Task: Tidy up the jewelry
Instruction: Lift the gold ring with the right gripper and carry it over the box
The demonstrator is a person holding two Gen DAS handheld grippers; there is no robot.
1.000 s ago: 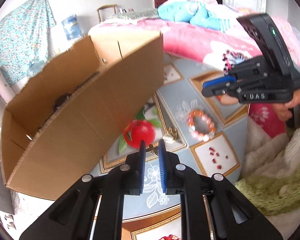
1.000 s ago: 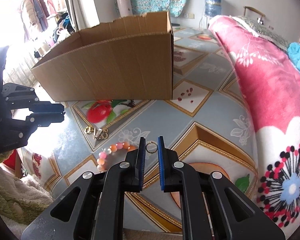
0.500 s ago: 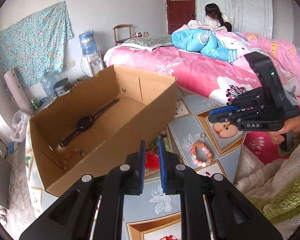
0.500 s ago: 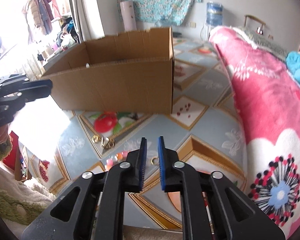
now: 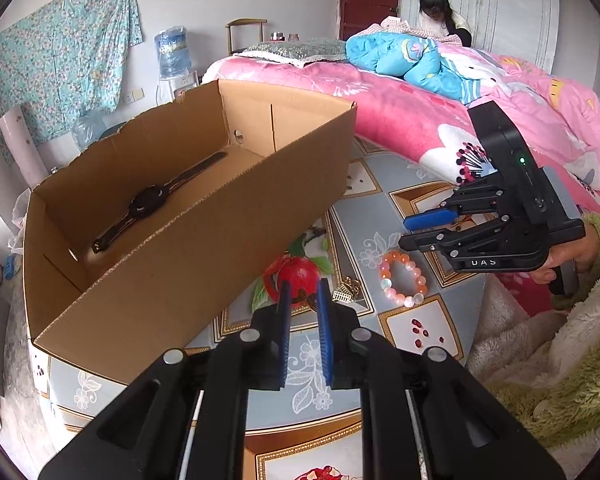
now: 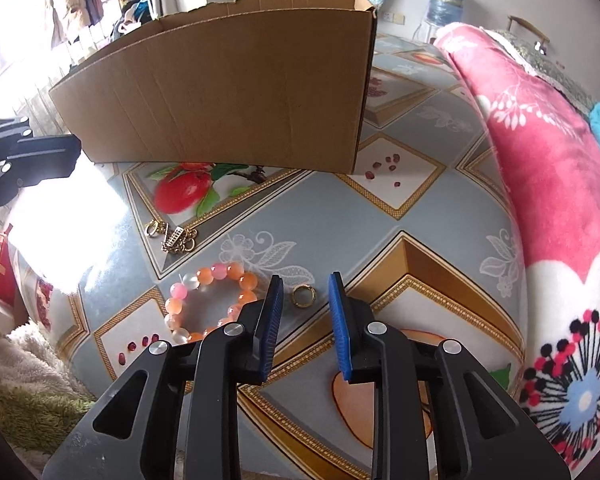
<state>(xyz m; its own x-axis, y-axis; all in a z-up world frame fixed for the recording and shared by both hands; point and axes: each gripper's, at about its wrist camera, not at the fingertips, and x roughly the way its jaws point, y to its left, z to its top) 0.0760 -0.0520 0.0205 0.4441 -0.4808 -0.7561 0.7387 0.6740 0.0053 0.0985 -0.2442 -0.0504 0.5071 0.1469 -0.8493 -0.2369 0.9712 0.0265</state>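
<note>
From the left wrist, the left gripper (image 5: 302,294) hangs nearly closed and empty over the table (image 5: 380,216) beside the cardboard box (image 5: 204,240) holding a watch (image 5: 148,202), while from the right wrist the right gripper (image 6: 303,294), its jaws just opening, straddles a gold ring (image 6: 303,295) without pinching it, next to the bead bracelet (image 6: 210,300).

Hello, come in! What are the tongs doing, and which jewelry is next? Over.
Left tongs shut, empty. Right tongs just opening over gold ring, not touching. Bead bracelet beside it. Nothing blocking.
</note>
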